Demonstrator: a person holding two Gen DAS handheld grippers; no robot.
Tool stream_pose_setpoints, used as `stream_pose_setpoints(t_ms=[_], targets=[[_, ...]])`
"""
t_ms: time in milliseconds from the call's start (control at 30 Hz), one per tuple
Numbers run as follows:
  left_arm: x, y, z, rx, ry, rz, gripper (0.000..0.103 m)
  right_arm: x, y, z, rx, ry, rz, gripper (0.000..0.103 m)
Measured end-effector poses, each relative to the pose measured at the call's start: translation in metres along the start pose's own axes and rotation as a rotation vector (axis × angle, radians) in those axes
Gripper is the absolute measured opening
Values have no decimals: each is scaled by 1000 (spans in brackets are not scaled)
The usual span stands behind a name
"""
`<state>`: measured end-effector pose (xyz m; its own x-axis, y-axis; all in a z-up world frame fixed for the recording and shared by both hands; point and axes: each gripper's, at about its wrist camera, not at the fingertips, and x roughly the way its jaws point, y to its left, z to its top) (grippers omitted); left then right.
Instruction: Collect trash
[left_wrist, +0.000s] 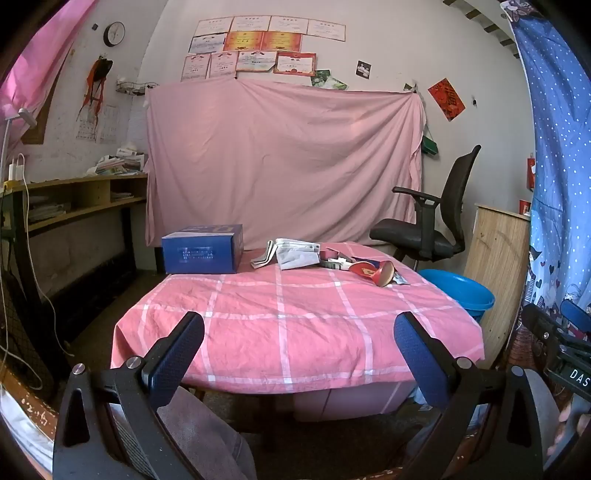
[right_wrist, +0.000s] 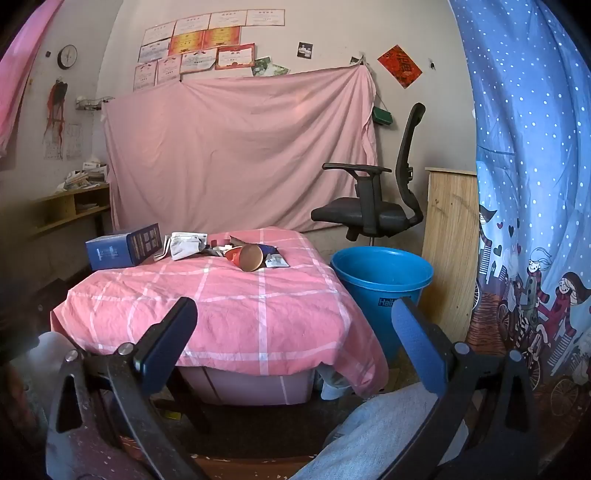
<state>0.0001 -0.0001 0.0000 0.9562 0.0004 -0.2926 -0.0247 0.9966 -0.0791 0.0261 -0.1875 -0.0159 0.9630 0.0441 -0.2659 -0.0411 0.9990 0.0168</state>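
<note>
We hold both tools back from the table (left_wrist: 295, 332), short of its near edge. The left gripper (left_wrist: 299, 328) has its fingers spread wide with nothing between the blue pads (left_wrist: 177, 354). The right gripper (right_wrist: 293, 317) stands the same way, fingers fully apart and empty.

The table carries a pink checked cloth (right_wrist: 221, 314). The trash (left_wrist: 332, 260) lies in a loose pile at the far side of the cloth, well apart from both grippers. In the pile we see folded white paper (left_wrist: 295, 253), a red paper cup (right_wrist: 249, 257) lying on its side with its base turned toward us, and a small silver wrapper (right_wrist: 276, 262) just beside the cup on the right (other scraps behind the cup are too small to identify). A blue box (left_wrist: 203, 249) sits to the left of the pile, near it.

A blue bucket (right_wrist: 382, 273) stands on the floor just beside the right edge of the table, upright with its mouth open. A black office chair (right_wrist: 373, 206) stands behind the bucket, and a wooden board (right_wrist: 448, 240) leans to its right.
</note>
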Motion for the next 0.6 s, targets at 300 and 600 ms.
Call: stream_pose_setpoints(t_ms=[300, 600], targets=[[0, 0, 0, -1, -3, 2, 101, 0, 0, 0, -1, 2, 0, 103], [0, 0, 0, 1, -5, 1, 101, 0, 1, -1, -2, 3, -1, 103]])
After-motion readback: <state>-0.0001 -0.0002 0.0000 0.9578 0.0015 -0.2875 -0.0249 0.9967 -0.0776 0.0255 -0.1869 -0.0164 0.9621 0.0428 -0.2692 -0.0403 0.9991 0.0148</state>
